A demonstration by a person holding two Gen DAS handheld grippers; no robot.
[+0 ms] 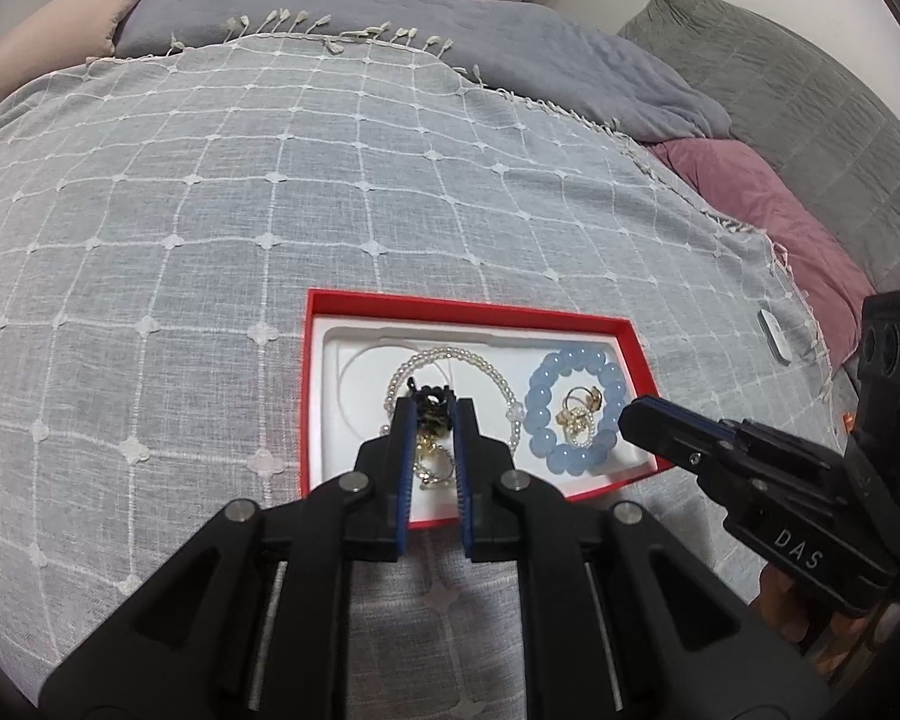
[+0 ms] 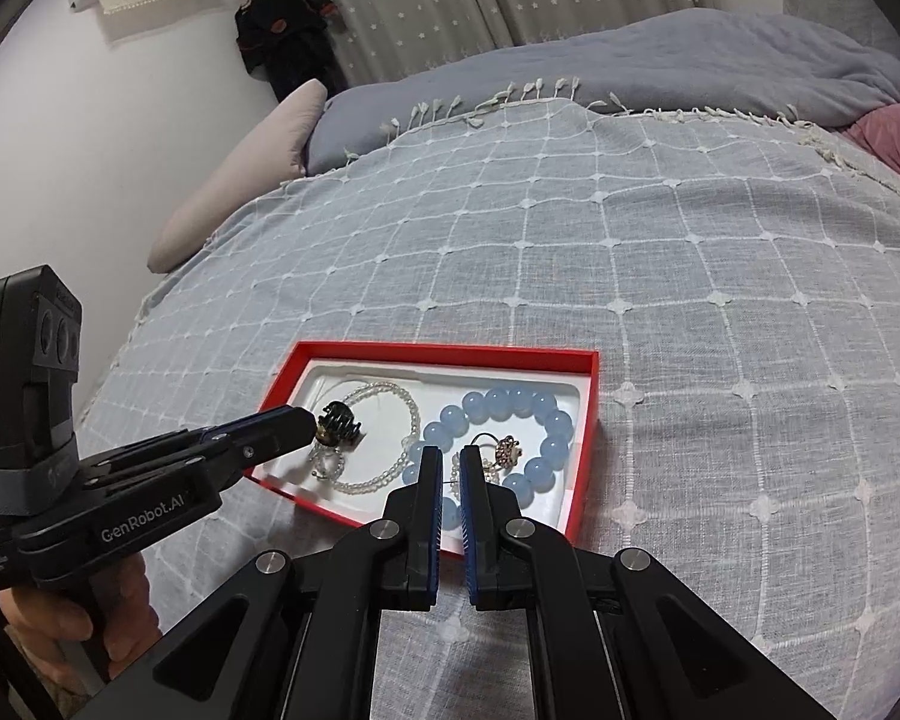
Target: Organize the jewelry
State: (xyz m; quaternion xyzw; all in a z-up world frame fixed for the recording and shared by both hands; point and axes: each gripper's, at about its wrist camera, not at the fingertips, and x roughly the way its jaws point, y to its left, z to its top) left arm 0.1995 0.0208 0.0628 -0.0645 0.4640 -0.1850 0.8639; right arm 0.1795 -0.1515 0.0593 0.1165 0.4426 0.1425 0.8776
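A red box [image 1: 474, 303] [image 2: 591, 408] with a white liner lies on the bed cover. It holds a clear bead necklace [image 1: 492, 373] [image 2: 411, 414], a blue bead bracelet [image 1: 537, 414] [image 2: 510, 405] and gold rings [image 1: 579, 411] [image 2: 506, 450] inside the bracelet. My left gripper [image 1: 433, 408] [image 2: 315, 429] is shut on a small black hair claw [image 1: 431, 405] [image 2: 339, 419] and holds it over the box's left half. My right gripper [image 2: 451, 459] [image 1: 627, 420] hovers over the box's near right edge, jaws nearly closed with a narrow gap and nothing between them.
The box sits on a grey checked bed cover [image 1: 270, 210] [image 2: 690, 300]. Pillows and a grey blanket [image 1: 450, 42] lie at the back, a pink pillow [image 1: 768, 210] at the right. A small white object [image 1: 774, 336] lies on the cover to the right of the box.
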